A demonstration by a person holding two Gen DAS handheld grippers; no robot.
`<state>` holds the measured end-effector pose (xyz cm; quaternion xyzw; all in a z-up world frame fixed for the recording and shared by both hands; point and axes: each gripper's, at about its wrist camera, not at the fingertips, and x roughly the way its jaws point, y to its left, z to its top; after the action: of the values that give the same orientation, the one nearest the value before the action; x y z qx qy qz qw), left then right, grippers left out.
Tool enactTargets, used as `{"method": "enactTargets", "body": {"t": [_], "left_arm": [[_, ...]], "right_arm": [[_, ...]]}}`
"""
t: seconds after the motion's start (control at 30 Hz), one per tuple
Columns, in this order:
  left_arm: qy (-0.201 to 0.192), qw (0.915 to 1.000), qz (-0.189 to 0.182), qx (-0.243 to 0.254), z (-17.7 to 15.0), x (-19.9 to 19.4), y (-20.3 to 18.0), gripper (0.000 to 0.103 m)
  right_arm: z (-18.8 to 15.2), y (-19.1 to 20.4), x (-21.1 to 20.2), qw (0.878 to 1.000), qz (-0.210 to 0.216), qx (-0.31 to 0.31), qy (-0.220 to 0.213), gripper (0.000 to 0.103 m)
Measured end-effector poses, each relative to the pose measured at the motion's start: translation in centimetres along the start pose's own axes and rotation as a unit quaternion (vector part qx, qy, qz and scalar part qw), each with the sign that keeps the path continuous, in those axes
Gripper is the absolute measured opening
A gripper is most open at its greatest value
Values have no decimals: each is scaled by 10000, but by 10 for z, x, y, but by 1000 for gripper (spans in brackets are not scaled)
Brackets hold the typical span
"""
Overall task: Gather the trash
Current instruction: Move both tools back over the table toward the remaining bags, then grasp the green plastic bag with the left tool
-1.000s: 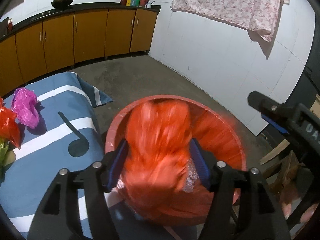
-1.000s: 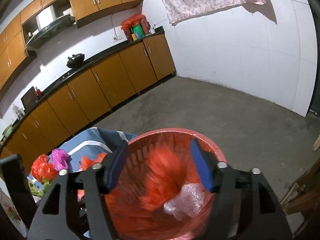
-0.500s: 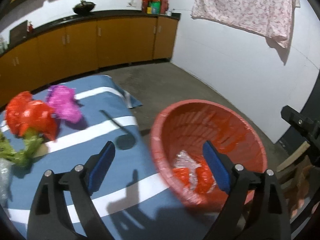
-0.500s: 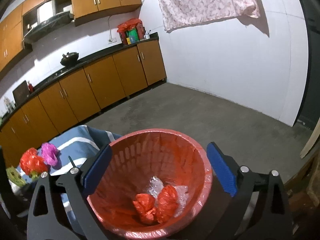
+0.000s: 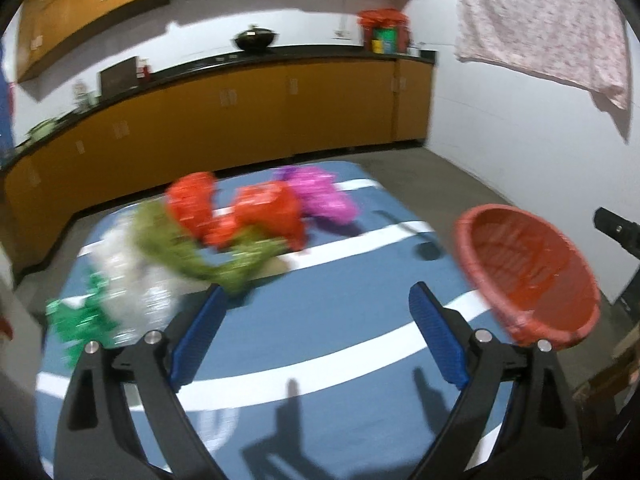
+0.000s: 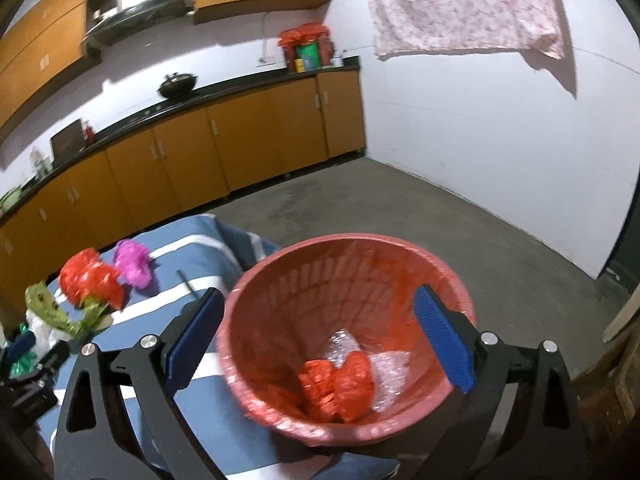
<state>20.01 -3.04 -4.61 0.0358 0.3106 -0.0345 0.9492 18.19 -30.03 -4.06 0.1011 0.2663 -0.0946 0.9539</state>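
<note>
The left tongs are spread wide with nothing between the blue pads, hanging over the blue striped cloth. At about 11 o'clock from them lies the loose trash: a green wrapper nearest, a clear bag and a green foil scrap further toward 10 o'clock, two red bags behind, and a pink bag at 12 o'clock. The red basket sits at 2 o'clock, at the cloth's edge.

The right tongs are also wide and hold nothing; the basket's rim fills the space ahead of them, touching neither pad as far as can be seen. Inside lie red bags and a clear plastic piece. At 10 o'clock the pile on the cloth shows again, and beyond it orange cabinets and a hanging sheet
</note>
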Motion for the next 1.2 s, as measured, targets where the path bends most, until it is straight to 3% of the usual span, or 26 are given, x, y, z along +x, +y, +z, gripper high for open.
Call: {"method": "enactTargets", "body": {"t": [0.13,0.27,0.37,0.5,0.73,0.9,0.97,1.1,1.2], "left_arm": [[-203,9974,683,-146,-11,-25,50,90],[-342,9876,1454,-486,-18,-40,105,90],[-199,9818,1693,-839,-20,-35,139,90],[31,9800,1638,-1132,-24,-22,163,89],[528,9797,1481,-1246,-30,12,177,74],[660,9787,1341,-1406,-35,24,186,69],[711,9794,1239,-1427,-36,28,189,62],[748,9805,1033,-1492,-40,30,190,38],[665,9819,905,-1523,-41,26,191,30]], "right_arm": [[-7,29,-1,9993,251,-267,71,95],[-13,55,-1,9980,452,-431,129,95],[-16,75,-1,9966,630,-503,188,95],[-23,101,-1,9937,807,-732,247,95],[-32,129,1,9894,935,-1065,325,95],[-36,139,5,9878,997,-1120,412,95],[-38,143,8,9873,1034,-1121,451,95],[-42,153,11,9854,1100,-1195,509,95],[-45,162,14,9837,1154,-1266,553,95]]}}
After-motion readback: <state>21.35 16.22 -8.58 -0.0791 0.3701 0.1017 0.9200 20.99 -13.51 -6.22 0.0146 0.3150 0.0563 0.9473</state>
